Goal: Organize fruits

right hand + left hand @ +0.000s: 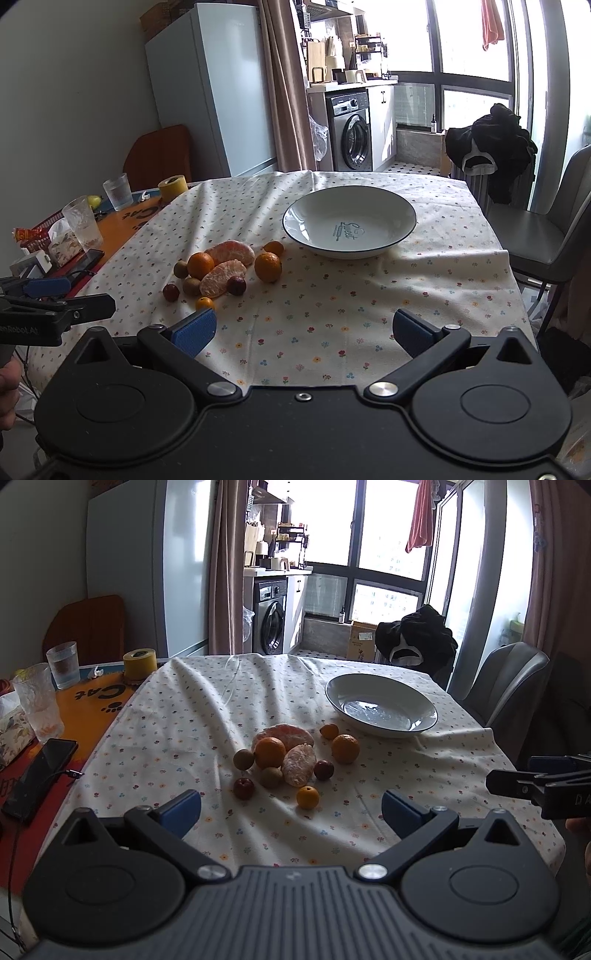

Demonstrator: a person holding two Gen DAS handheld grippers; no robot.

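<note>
Fingers point(181, 808) of the left gripper point(291, 808) and right gripper point(303, 330) are spread wide, holding nothing, over the near worktop point(332, 314). Beyond them the fruit pile point(221, 271) sits just left of the empty bowl point(402, 221). Best to take the nearest small orange point(307, 796) first, closing gently.

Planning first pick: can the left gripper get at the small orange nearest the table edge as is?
Probably yes. The left gripper is open, the small orange lies just ahead at the cluster's near edge, with only bare tablecloth between.
</note>
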